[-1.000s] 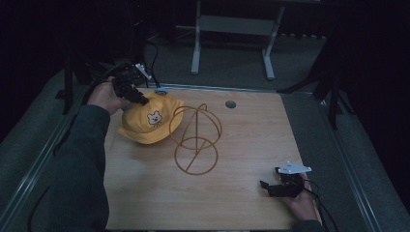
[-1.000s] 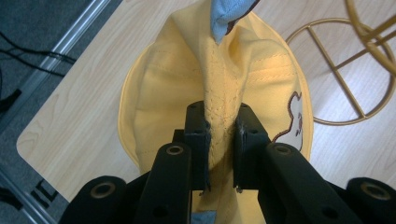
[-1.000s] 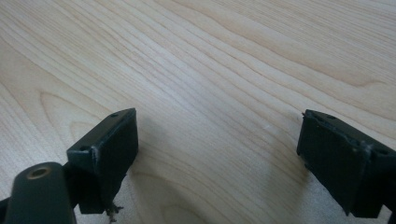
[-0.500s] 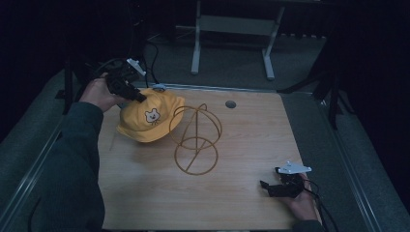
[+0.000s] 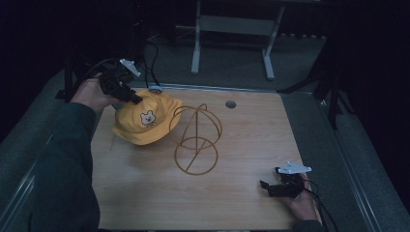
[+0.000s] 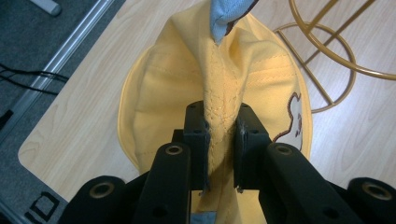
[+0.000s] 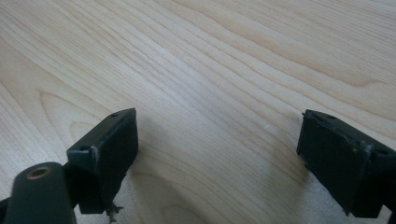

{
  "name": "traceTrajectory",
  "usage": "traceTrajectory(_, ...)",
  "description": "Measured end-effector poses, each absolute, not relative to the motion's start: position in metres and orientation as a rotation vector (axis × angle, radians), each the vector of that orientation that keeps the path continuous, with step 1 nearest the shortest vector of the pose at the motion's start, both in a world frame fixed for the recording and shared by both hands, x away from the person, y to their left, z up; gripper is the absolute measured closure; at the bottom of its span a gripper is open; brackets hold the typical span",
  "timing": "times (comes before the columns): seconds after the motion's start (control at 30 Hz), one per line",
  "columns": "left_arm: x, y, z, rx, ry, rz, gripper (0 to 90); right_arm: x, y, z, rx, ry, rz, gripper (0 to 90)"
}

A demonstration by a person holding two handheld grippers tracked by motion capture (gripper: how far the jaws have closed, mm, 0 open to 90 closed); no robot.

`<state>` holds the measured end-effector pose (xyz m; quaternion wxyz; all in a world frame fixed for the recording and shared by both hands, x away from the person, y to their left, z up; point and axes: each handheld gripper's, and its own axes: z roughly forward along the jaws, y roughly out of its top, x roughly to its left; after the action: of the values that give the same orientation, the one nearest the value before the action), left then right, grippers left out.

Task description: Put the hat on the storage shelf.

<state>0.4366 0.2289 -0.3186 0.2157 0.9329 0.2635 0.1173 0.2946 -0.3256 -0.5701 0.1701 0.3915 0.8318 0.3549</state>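
A yellow cap (image 5: 145,118) with a small bear patch hangs a little above the far left of the wooden table (image 5: 241,140). My left gripper (image 5: 130,96) is shut on a fold of its rear fabric. In the left gripper view the yellow cap (image 6: 219,88) is pinched between the two black jaws of my left gripper (image 6: 219,135), and its blue lining shows at the top. A gold wire stand (image 5: 196,140) stands just right of the cap, and its rings (image 6: 336,51) appear beyond the cap. My right gripper (image 5: 267,186) rests low at the table's near right, open over bare wood (image 7: 219,149).
A small round dark hole (image 5: 230,104) sits in the table near its far edge. A metal frame's legs (image 5: 232,43) stand on the grey floor beyond. Cables (image 5: 154,58) trail off the far left corner. The table's left edge (image 6: 60,60) has a metal rail.
My left gripper has lifted and drawn the cap slightly back and left, so it hangs higher off the table. The right gripper has stayed in place.
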Motion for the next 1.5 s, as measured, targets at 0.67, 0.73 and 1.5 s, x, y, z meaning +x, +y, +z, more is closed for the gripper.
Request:
traceTrajectory(0.67,0.427,0.236,-0.312,2.567,0.71,0.312,78.1,0.295,-0.326,-0.57,1.112,2.363,1.008,12.5)
traceTrajectory(0.73,0.427,0.237,-0.311,2.564,0.71,0.313,78.1,0.295,-0.326,-0.57,1.113,2.363,1.008,12.4)
traceTrajectory(1.5,0.414,0.252,-0.3,2.555,0.676,0.276,77.9,0.295,-0.326,-0.57,1.11,2.363,1.008,12.4)
